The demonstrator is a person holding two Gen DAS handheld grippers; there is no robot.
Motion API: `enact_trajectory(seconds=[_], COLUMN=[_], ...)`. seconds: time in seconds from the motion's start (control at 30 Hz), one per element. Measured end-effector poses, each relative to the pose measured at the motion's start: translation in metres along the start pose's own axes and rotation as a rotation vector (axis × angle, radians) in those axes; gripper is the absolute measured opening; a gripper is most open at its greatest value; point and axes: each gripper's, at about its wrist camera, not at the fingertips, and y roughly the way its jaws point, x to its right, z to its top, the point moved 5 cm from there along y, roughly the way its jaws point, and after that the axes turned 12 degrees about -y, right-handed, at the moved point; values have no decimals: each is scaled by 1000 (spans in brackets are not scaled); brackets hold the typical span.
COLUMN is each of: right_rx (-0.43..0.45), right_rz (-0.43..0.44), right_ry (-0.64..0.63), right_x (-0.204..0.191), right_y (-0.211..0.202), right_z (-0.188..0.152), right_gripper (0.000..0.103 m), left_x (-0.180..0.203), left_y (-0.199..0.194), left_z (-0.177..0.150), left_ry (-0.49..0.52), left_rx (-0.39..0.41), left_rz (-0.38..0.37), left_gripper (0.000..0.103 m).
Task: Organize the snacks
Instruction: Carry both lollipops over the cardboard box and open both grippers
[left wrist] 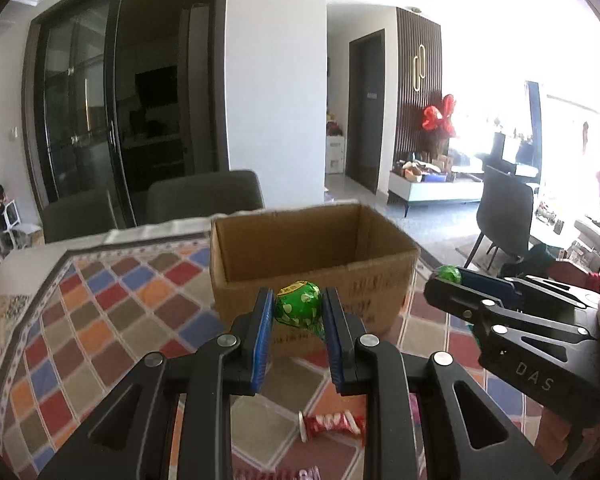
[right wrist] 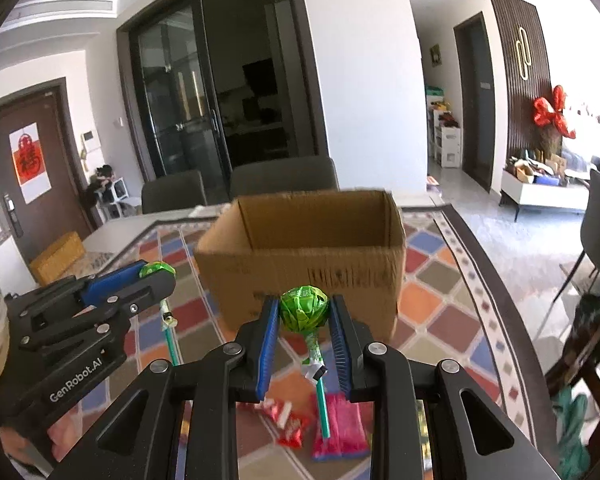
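The left gripper (left wrist: 298,312) has its blue-padded fingers (left wrist: 263,320) closed in on a green-wrapped lollipop (left wrist: 299,304), the candy head pinched between the pads near their tips. From the right wrist view the same lollipop's stick hangs down below those fingers, pale green and slightly tilted. The right gripper (right wrist: 305,312) is likewise clamped on a second green lollipop (right wrist: 304,306), its head squeezed between the pads and its twisted wrapper and green stick (right wrist: 322,408) trailing down between the fingers toward the camera.

Just beyond both sets of fingertips stands an open cardboard box (left wrist: 312,268), top flaps out of the way, its brown inside visible; what lies at its bottom cannot be seen. Both lollipops are held in the air in front of the box's near wall, about level with it and short of the opening.

Below the left fingers, on the table (left wrist: 100,300) with its cloth of coloured diamonds, lies a red-and-white wrapped candy (left wrist: 332,424). Below the right fingers lie a red-and-white snack packet (right wrist: 286,420) and, just beside it, a pink packet (right wrist: 342,428), the lollipop stick crossing in front of the pink one.

Two grey chairs (right wrist: 284,178) stand at the table's far edge, behind the box.
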Motion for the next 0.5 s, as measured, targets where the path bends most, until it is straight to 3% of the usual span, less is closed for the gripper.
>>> enact_trajectory(seconds=[0.5], right_rx=[-50], right_rz=[38], right_ry=[-22], right_x=[23], right_y=[65], right_z=[70], right_gripper=[27], left_x=[-9], left_y=[65], left_z=[63], left_ry=[-22], left_rx=[-56], left_rz=[-5], left_gripper=[25])
